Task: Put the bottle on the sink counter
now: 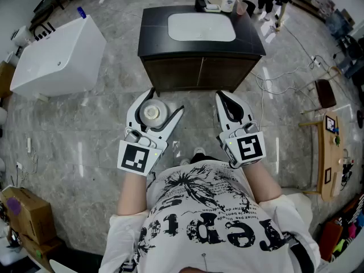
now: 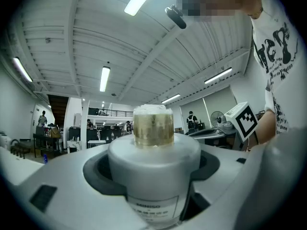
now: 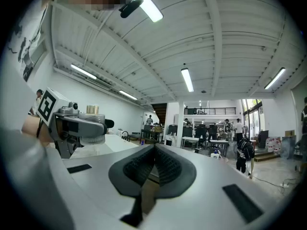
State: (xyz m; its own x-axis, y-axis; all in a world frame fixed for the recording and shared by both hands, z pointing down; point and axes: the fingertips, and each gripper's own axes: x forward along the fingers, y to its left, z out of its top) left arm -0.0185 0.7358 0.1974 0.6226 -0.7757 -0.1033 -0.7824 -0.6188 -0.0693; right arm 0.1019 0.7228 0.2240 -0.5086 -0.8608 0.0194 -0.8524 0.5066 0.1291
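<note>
- a person stands facing a dark sink counter (image 1: 154, 27) with a white basin (image 1: 201, 26) set into it. the counter is well apart from them across the floor.
- the left gripper (image 1: 166, 99) has its jaws spread wide, pinching a white bottle (image 1: 152, 112) with a gold-coloured cap. the bottle is upright, with pads pressing both sides of its body.
- the right gripper (image 1: 222, 95) has its jaws pressed together with nothing between them.
- likely step in hand: carrying the bottle forward to the counter.
- to do it well: hold the bottle upright and aim for bare dark top beside the basin, clear of the small items (image 1: 224, 1) at the back. release only once the base rests flat.
</note>
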